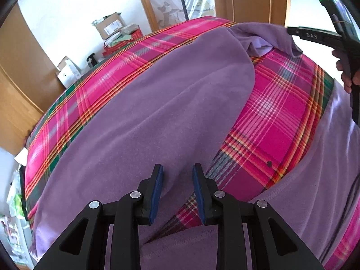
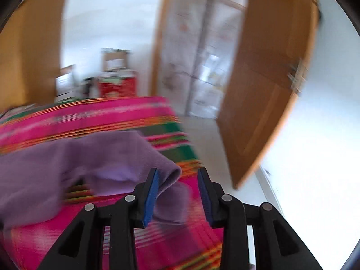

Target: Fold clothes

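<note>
The left gripper (image 1: 176, 193) hangs low over the bed with its 2 blue-padded fingers (image 1: 156, 193) spread apart and nothing between them; under the gap lie a fold of the purple garment (image 1: 144, 121) and a sliver of the plaid blanket (image 1: 274, 121). The garment, a soft fleece-like piece, is spread flat across the blanket, running from the near edge up toward the far side, with another part of it lying at the right of the left wrist view. Its far end is bunched and lifted near the right gripper (image 1: 315, 35), which shows at the upper right of that view, held by a hand (image 1: 346, 76).

In the right wrist view, which is blurred, the right gripper (image 2: 177, 193) also has its fingers (image 2: 150, 198) apart. A rolled end of the purple garment (image 2: 108, 157) lies against the left finger and droops into the gap; the jaws are not closed on it, and I cannot tell whether the cloth rests on the pad or just passes beside it.

Beyond the bed stand cardboard boxes (image 1: 110, 25) by a white wall, and a wooden door (image 2: 265, 103) is open to the right.
</note>
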`<state>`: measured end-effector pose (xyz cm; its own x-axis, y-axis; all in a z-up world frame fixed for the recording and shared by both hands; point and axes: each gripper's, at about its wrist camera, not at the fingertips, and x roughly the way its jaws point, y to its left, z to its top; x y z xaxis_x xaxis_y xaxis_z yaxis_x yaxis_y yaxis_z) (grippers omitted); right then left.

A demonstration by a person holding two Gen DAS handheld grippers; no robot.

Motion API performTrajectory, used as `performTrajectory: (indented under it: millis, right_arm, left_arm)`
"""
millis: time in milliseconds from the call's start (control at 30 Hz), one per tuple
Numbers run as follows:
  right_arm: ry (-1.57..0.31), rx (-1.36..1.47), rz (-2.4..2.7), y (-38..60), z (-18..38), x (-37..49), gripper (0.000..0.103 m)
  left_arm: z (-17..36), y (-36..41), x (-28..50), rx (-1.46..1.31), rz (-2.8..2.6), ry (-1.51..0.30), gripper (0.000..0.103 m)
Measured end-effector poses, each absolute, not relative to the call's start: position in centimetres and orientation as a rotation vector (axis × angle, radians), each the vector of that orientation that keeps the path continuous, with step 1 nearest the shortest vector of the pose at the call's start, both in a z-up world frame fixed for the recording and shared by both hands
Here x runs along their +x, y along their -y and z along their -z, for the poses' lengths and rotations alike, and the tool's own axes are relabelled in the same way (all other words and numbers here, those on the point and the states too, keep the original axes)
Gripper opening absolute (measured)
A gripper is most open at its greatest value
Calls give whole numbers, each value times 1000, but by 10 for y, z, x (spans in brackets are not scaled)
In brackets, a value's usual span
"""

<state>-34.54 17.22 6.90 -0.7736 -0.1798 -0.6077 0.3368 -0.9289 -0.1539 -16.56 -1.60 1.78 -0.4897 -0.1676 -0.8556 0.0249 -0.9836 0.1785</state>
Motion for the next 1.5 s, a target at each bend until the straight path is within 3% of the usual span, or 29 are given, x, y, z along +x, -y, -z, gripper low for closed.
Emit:
performTrajectory:
  millis: [300, 433, 567, 833, 867, 900, 1033, 1267, 1500]
  right_arm:
    - [-230, 779, 2548, -173, -78, -323, 35]
    - [-355, 685, 2459, -149, -84, -308, 35]
    - [-540, 763, 2350, -116, -62, -311, 35]
    - [-541, 994, 2257, -102, -33, -351, 35]
    - [-541, 997, 2260, -103, -31, -350, 33]
    - [-542, 994, 2269, -104, -31, -350, 23]
    - [-566, 982, 2272, -110, -35, -351, 2]
    - [-626, 915, 2382, -141, -56, -349, 0]
    - [-502, 979, 2414, -185, -64, -365, 0]
  left_arm:
    - [-18, 31, -172, 1526, 2599, 73, 30]
    - [-18, 38, -171, 1530, 2598, -3, 30]
    - [-18, 35, -168, 1520, 2605, 14, 31]
    - [-18, 26, -161, 1525, 2642, 106, 33]
    - [-18, 26, -161, 1525, 2638, 111, 33]
    - [-18, 25, -162, 1525, 2633, 118, 34]
    - [-19, 24, -163, 1533, 2633, 129, 33]
    - [-21, 44, -160, 1596, 2658, -27, 34]
    - [-23, 38, -157, 1583, 2648, 43, 34]
